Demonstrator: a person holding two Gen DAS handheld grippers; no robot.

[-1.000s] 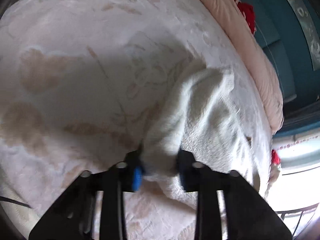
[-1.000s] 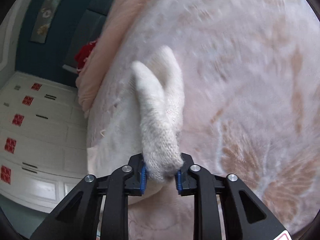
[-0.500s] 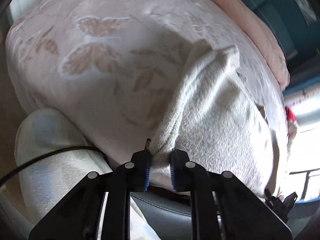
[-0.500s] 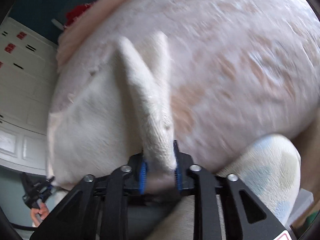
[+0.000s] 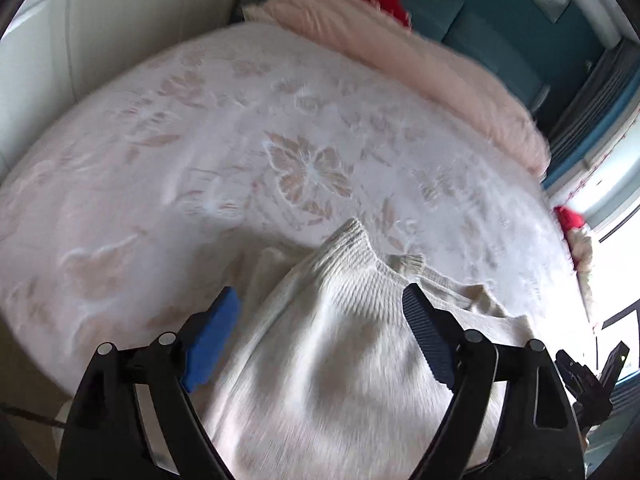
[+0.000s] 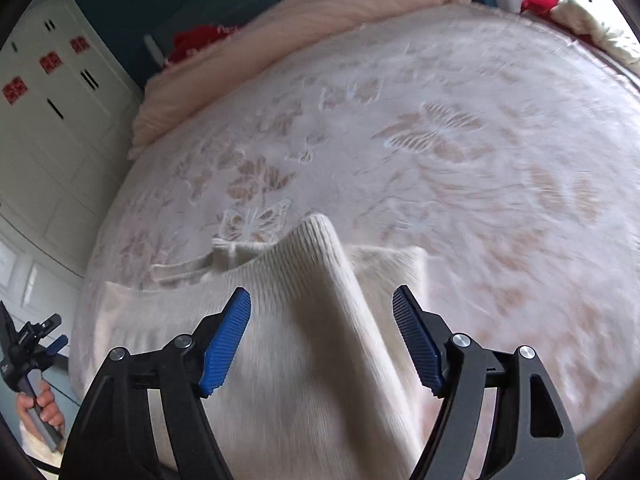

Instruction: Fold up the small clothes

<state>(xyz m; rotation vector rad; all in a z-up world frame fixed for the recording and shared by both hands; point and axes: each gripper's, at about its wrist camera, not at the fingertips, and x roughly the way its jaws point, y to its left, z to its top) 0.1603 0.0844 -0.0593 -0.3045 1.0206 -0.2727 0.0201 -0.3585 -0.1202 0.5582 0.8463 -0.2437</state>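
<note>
**Both grips released, knit laid out for the first fold**

Let go since half a second back: then clamped on bunched white wool, now spread wide and empty, both the left gripper (image 5: 322,312) and the right gripper (image 6: 322,312). Pulled up from the bed's edge too, with more of the bedspread in view.

Nearest, between the blue pads in each wrist view: a cream ribbed-knit small sweater (image 5: 332,360), resting on the near part of the bed at 6 o'clock. A raised ridge of knit (image 6: 320,264) standing along its middle toward 12 o'clock, a flatter part trailing off to 9 o'clock in the right view. Beyond, a pale pink bedspread with embossed butterflies (image 5: 200,140), then a fluffy peach blanket (image 6: 320,20) at 12 o'clock.

Judged early: garment dragged into place, not flattened, no clean fold visible. Left to do: smoothing, folding.
</note>
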